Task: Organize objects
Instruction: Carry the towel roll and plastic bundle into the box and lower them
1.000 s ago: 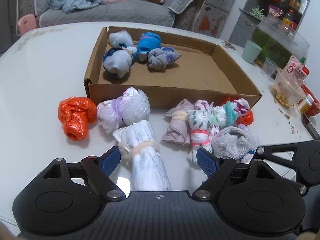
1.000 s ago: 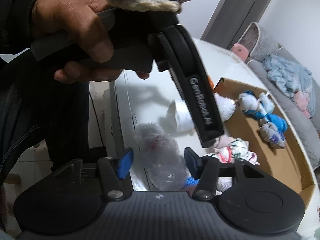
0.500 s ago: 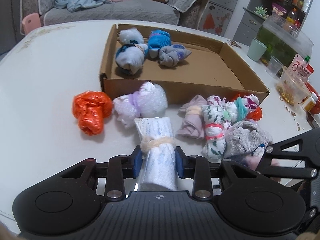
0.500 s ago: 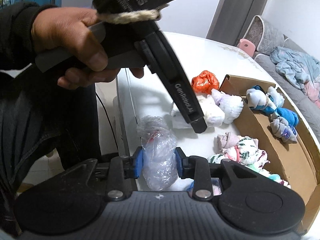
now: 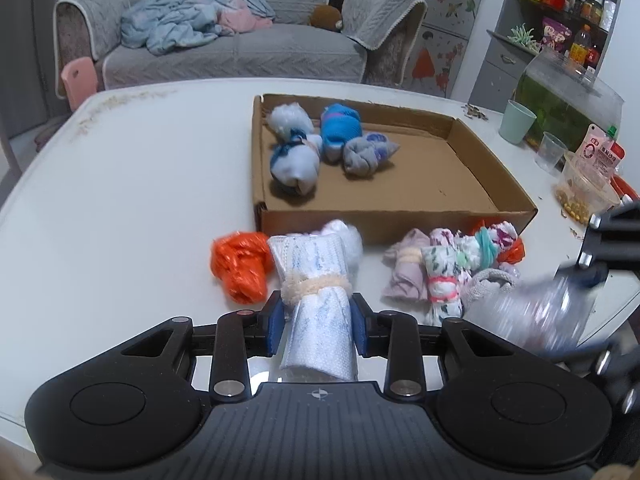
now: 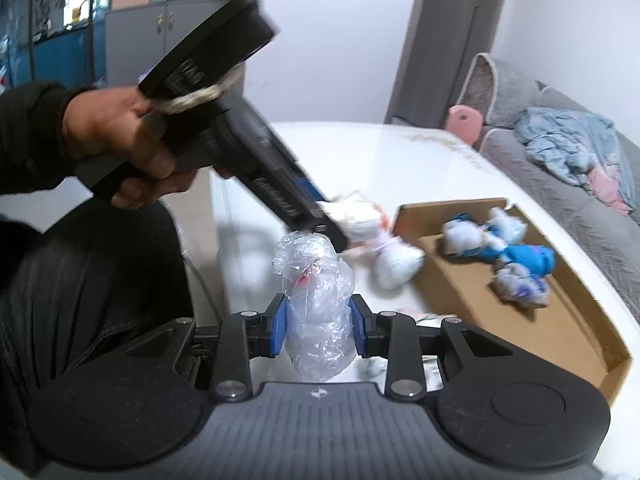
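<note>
My left gripper (image 5: 318, 324) is shut on a white cloth roll (image 5: 316, 292) tied with a cream band, held above the white table (image 5: 120, 208). My right gripper (image 6: 318, 326) is shut on a clear plastic bag bundle (image 6: 316, 304), lifted over the table; it shows blurred in the left wrist view (image 5: 532, 316). A shallow cardboard box (image 5: 400, 220) holds three rolled bundles (image 5: 320, 144). In front of it lie an orange bag bundle (image 5: 240, 268), a white-purple bundle (image 5: 348, 240) and several rolled cloths (image 5: 444, 272).
A green cup (image 5: 517, 121), clear cups, a snack tub (image 5: 584, 196) and a fish tank (image 5: 560, 100) stand at the table's right side. A grey sofa (image 5: 240, 48) is behind the table. The person's left hand (image 6: 120, 140) holds the other gripper.
Both grippers closed from open: the left on the white cloth roll, the right on the clear plastic bundle. Both bundles have since been lifted off the table.
</note>
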`<state>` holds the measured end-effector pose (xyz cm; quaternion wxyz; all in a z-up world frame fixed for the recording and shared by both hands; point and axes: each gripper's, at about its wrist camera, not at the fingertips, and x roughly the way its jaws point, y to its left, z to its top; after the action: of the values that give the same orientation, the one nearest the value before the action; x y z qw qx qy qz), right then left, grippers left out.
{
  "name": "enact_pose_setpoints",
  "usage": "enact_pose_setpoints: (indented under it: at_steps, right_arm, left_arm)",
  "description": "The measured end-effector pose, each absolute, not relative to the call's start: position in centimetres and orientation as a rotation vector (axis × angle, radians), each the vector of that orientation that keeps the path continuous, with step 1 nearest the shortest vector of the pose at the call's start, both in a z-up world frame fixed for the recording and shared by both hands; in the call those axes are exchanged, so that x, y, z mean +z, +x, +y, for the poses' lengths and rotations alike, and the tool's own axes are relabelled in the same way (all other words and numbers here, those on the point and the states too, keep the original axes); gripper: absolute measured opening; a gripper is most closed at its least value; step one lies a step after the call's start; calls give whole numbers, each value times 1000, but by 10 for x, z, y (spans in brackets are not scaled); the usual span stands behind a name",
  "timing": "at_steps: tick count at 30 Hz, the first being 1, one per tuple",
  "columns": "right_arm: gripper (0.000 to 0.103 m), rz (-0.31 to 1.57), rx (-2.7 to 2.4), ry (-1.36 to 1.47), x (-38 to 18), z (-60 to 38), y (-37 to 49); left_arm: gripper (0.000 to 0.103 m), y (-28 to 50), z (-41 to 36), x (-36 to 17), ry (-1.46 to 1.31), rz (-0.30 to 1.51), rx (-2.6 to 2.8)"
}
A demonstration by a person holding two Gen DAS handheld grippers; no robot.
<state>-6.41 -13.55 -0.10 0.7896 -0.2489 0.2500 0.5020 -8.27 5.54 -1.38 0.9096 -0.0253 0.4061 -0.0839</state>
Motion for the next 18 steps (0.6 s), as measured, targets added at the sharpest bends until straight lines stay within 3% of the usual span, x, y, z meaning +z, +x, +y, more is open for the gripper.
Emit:
enact_pose_setpoints:
  at_steps: [18]
  right_arm:
    - [30,531,890,-292,60,-172,47]
  left_arm:
    - [41,-20,51,82,44,670,-214]
